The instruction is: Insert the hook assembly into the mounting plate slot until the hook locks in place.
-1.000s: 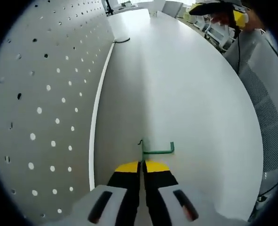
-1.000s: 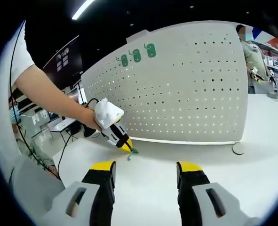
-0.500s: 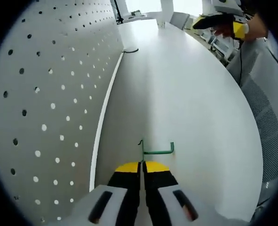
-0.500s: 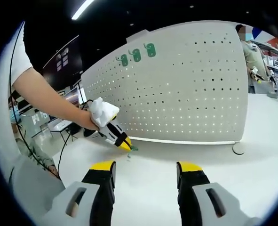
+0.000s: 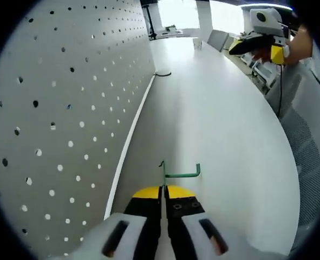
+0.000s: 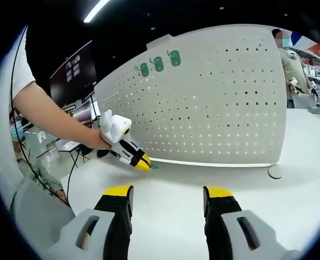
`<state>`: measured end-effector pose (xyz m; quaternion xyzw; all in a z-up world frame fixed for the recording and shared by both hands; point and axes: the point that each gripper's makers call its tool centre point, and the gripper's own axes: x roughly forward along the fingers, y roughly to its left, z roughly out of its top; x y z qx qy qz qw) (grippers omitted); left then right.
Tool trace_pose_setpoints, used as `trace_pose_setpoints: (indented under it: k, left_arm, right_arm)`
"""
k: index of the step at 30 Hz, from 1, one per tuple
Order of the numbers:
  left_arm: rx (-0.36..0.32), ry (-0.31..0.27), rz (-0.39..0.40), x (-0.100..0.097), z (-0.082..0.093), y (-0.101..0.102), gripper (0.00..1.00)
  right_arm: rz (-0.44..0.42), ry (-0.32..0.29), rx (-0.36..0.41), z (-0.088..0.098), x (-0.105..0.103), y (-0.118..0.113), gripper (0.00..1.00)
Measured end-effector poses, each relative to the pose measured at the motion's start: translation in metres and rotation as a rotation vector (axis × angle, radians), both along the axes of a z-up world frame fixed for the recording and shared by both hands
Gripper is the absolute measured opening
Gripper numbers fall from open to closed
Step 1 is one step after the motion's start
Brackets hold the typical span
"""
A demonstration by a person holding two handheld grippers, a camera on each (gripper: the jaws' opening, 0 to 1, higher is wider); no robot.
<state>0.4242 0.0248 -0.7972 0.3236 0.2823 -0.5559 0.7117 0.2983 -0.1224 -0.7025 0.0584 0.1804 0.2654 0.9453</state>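
My left gripper (image 5: 163,190) is shut on a green wire hook (image 5: 178,173), whose arm sticks out to the right past the yellow jaw tips. It hovers just above the white table, close to the foot of the white pegboard (image 5: 67,119) at the left. In the right gripper view the pegboard (image 6: 214,108) stands upright across the back, and the left gripper (image 6: 142,162) with the hook (image 6: 154,166) is held low near the board's left bottom edge. My right gripper (image 6: 168,195) is open with nothing between its jaws; it shows far off as the right gripper (image 5: 260,43).
Three green hooks (image 6: 158,62) hang at the pegboard's upper left. A round foot (image 6: 274,171) stands at the board's right end. A black cable (image 5: 162,73) lies by the board's far base. A person (image 6: 292,65) stands at the far right; desks and monitors are at the left.
The left gripper with the hook has risen slightly and moved closer to the pegboard's base. The right gripper has stayed still and open.
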Motion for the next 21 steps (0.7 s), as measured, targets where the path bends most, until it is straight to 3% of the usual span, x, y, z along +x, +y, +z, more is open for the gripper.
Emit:
trace_pose_setpoints:
  k: [17, 21]
  left_arm:
    - [-0.104, -0.034, 0.095, 0.0, 0.024, 0.003, 0.01]
    - [-0.168, -0.056, 0.124, 0.001, 0.04, 0.001, 0.01]
  right_arm:
    - [-0.004, -0.017, 0.004, 0.005, 0.0, -0.001, 0.5]
    - [-0.013, -0.025, 0.018, 0.007, 0.001, -0.004, 0.5]
